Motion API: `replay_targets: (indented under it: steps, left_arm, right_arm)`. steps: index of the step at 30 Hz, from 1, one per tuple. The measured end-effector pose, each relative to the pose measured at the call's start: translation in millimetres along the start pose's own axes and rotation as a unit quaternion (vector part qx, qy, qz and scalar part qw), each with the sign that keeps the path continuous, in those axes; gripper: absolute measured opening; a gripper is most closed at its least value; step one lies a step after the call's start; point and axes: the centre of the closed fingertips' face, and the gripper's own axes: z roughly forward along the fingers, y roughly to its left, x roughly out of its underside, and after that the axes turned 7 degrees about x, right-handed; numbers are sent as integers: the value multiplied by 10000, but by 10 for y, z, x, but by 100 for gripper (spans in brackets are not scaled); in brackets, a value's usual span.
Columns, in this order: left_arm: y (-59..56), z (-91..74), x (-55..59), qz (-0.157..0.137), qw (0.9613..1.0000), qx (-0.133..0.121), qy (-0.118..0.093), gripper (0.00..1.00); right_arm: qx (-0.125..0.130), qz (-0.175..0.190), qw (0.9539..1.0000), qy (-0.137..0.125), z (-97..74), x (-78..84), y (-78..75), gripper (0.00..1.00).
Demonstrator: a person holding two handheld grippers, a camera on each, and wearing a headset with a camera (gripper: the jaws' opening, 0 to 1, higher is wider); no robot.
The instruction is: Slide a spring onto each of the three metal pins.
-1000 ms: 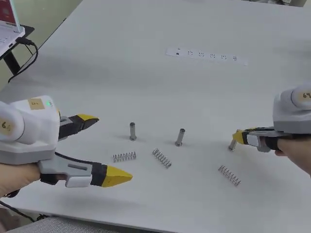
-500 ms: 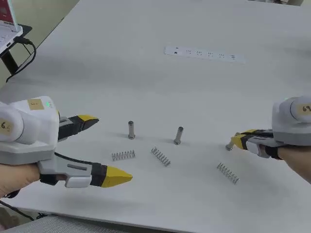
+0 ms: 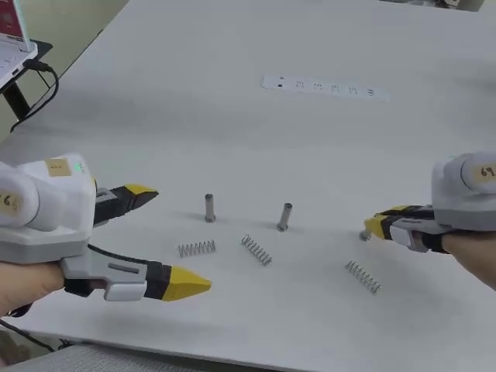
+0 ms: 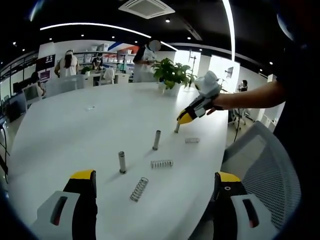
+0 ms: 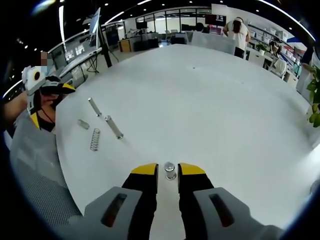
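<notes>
well, the left claw (image 3: 182, 239) hangs wide open over the near edge of the white counter (image 3: 232, 139), its two yellow tips far apart and holding nothing. the right claw (image 3: 370, 225) is low at the right side, jaws drawn narrow, with the head of the right pin (image 3: 364, 235) sitting between its yellow tips (in the right gripper view a thin gap seems to show on each side, so i cannot tell whether it really pinches the pin). the left pin (image 3: 209, 208) and the middle pin (image 3: 285, 217) stand on the counter apart from each other, with nothing touching them. all three springs lie flat on the counter, none on a pin: the left spring (image 3: 197, 248) just in front of the left pin, the middle spring (image 3: 256, 250) between the two free pins and nearer the person, and the right spring (image 3: 363, 277) in front of the right claw. a white power strip (image 3: 324, 87) lies well behind, toward the far side.
</notes>
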Motion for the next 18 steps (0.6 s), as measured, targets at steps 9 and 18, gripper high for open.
replay_targets:
  steps: [9, 18]
  left_arm:
    - [8, -12, -19, 12, 10000, -24, -4, 95]
    - [1, -2, -34, 21, 10000, -7, -6, 96]
  right_arm:
    - [20, -23, 10000, -20, -18, -16, 3, 17]
    - [20, -25, 10000, -44, -48, -9, 10, 21]
